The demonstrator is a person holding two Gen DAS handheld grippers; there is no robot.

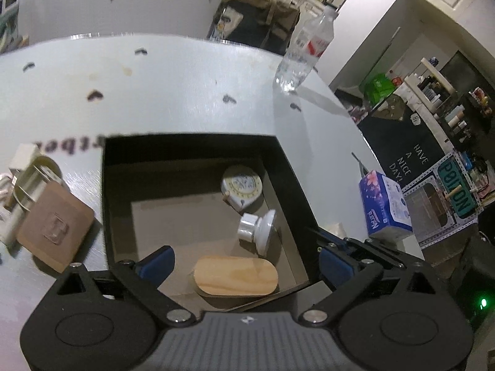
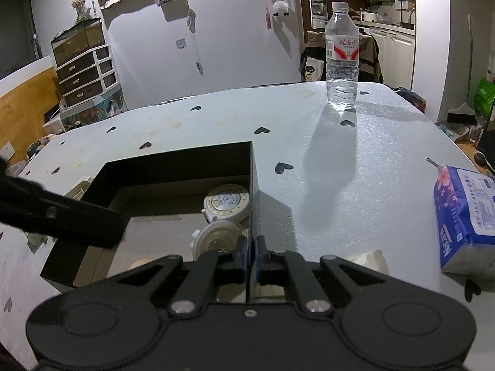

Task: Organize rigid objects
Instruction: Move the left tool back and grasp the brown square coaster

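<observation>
A black open box (image 1: 290, 167) stands on the white table. Inside it lie a round white tape measure (image 1: 241, 185), a white knob-shaped piece (image 1: 258, 230) and an oval wooden block (image 1: 236, 275). My left gripper (image 1: 244, 262) is open and empty, hovering over the box's near edge above the wooden block. My right gripper (image 2: 252, 253) is shut on the box's right wall (image 2: 252, 191). The tape measure (image 2: 227, 201) and the white knob piece (image 2: 215, 241) also show in the right wrist view. The left gripper's arm (image 2: 62, 216) crosses that view at the left.
A brown square pad (image 1: 55, 225) and a white plug with metal rings (image 1: 31, 170) lie left of the box. A water bottle (image 2: 342, 58) stands at the table's far side. A blue tissue pack (image 2: 464, 219) lies at the right edge.
</observation>
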